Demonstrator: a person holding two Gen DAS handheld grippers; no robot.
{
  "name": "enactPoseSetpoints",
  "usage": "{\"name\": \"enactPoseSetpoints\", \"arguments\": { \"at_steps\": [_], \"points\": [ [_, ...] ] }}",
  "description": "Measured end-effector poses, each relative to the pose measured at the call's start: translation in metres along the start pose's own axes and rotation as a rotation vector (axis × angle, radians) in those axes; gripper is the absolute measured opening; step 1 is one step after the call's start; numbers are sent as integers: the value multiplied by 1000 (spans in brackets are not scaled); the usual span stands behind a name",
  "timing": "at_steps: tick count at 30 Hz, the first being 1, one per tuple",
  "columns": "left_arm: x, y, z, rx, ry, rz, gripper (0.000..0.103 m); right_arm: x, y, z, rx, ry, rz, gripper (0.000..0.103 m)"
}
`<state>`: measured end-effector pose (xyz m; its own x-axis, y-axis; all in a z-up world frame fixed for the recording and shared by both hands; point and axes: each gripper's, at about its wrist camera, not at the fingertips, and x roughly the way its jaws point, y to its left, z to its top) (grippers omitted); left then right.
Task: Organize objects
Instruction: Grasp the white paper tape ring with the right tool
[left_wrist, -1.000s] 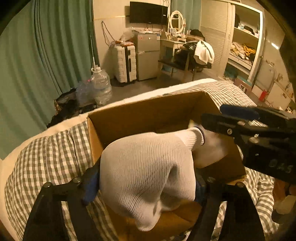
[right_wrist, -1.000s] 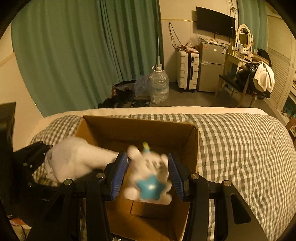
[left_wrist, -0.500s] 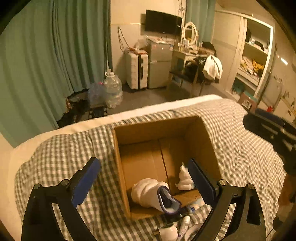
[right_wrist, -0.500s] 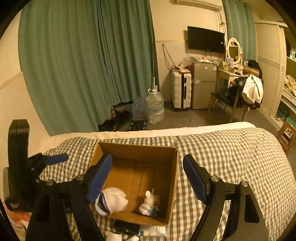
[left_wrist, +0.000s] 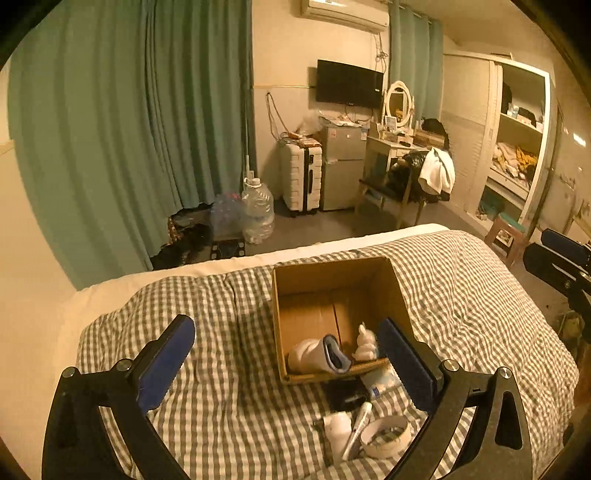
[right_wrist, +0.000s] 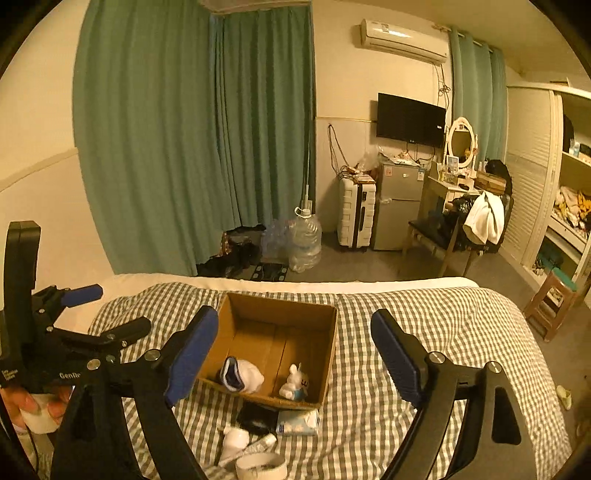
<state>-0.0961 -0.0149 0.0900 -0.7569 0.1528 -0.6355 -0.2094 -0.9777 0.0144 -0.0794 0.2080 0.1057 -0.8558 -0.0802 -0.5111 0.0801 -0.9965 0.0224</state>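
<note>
An open cardboard box (left_wrist: 334, 286) (right_wrist: 280, 308) sits on the checked bed. Inside lie a white sock bundle (left_wrist: 314, 356) (right_wrist: 243, 374) and a small white rabbit toy (left_wrist: 365, 345) (right_wrist: 295, 384). In front of the box lie a black item (left_wrist: 345, 393) (right_wrist: 256, 417), a tissue pack (right_wrist: 299, 421), a white bottle (left_wrist: 338, 430) (right_wrist: 236, 441), a tube (left_wrist: 358, 428) and a tape roll (left_wrist: 386, 435) (right_wrist: 260, 467). My left gripper (left_wrist: 286, 362) is open and empty, held back above the bed. My right gripper (right_wrist: 293, 356) is open and empty, above the box's near side.
The checked duvet (left_wrist: 480, 295) covers the bed, with a white sheet edge (left_wrist: 184, 269) beyond. On the floor behind stand water jugs (left_wrist: 258, 210), a suitcase (left_wrist: 301, 181), a small fridge (left_wrist: 341, 166) and a chair with clothes (left_wrist: 417, 181). A stool (right_wrist: 550, 299) stands right.
Both grippers opened, let the sock bundle and the rabbit toy drop into the box, and drew back and up from it.
</note>
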Motion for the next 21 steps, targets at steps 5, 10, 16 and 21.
{"name": "enactPoseSetpoints", "arguments": {
  "at_steps": [5, 10, 16, 21],
  "points": [
    [-3, 6, -31, -32, 35, 12, 103, -7, 7, -22, -9, 50, 5, 88],
    [27, 20, -67, -94, 108, -5, 103, 25, 10, -62, -19, 158, 39, 88],
    [75, 34, -112, -167, 202, 24, 103, 82, 13, -119, -8, 318, 60, 88],
    [97, 25, -141, -138, 248, 29, 103, 118, 19, -166, -60, 455, 63, 88]
  ]
}}
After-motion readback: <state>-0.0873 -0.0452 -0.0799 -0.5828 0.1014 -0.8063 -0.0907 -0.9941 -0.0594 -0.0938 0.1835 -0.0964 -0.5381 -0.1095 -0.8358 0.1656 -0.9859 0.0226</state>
